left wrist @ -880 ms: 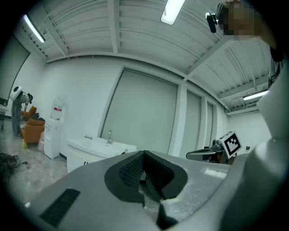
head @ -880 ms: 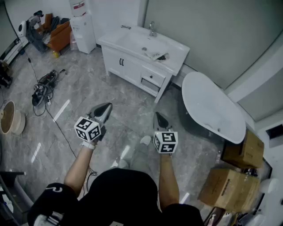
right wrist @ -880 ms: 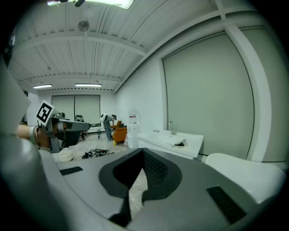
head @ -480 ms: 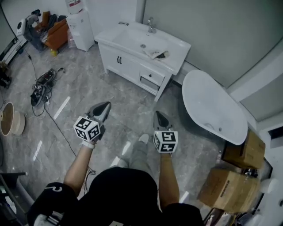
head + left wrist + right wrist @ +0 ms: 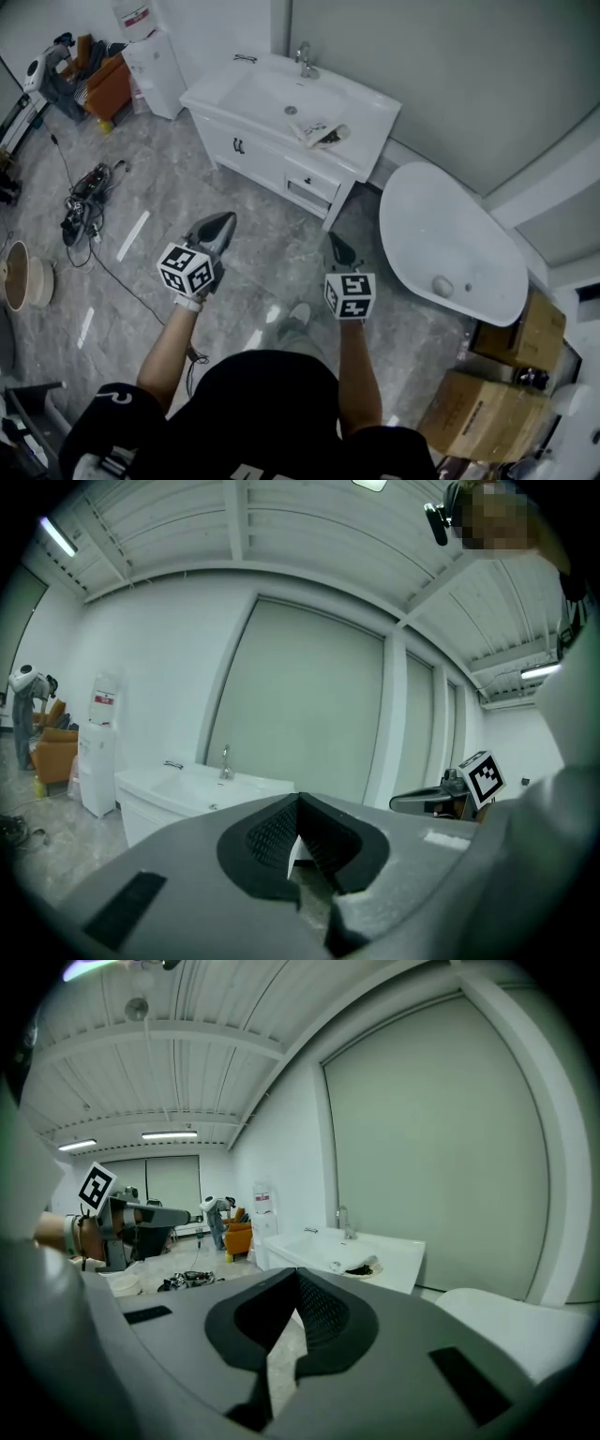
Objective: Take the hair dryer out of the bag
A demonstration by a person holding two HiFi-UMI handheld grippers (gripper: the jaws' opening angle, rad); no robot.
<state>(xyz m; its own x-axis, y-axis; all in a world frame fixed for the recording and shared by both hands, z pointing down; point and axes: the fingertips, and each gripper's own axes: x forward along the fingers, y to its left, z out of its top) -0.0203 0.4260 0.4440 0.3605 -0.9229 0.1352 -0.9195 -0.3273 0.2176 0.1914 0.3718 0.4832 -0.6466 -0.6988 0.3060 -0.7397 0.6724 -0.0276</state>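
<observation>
Right now both grippers are empty. The left gripper (image 5: 223, 221) has its jaws pressed tight together with nothing between them, and so does the right gripper (image 5: 335, 244). Both hang in the air over the floor (image 5: 272, 246), well apart from the sink cabinet (image 5: 246, 150). On its top, beside the basin (image 5: 272, 94), lies a small pale bag (image 5: 314, 131) with something dark poking out, likely the hair dryer (image 5: 331, 137), though it is too small to be sure. Shut jaws cannot grab. They would only push the bag along the smooth top, maybe off the edge. I think they need to open first.
</observation>
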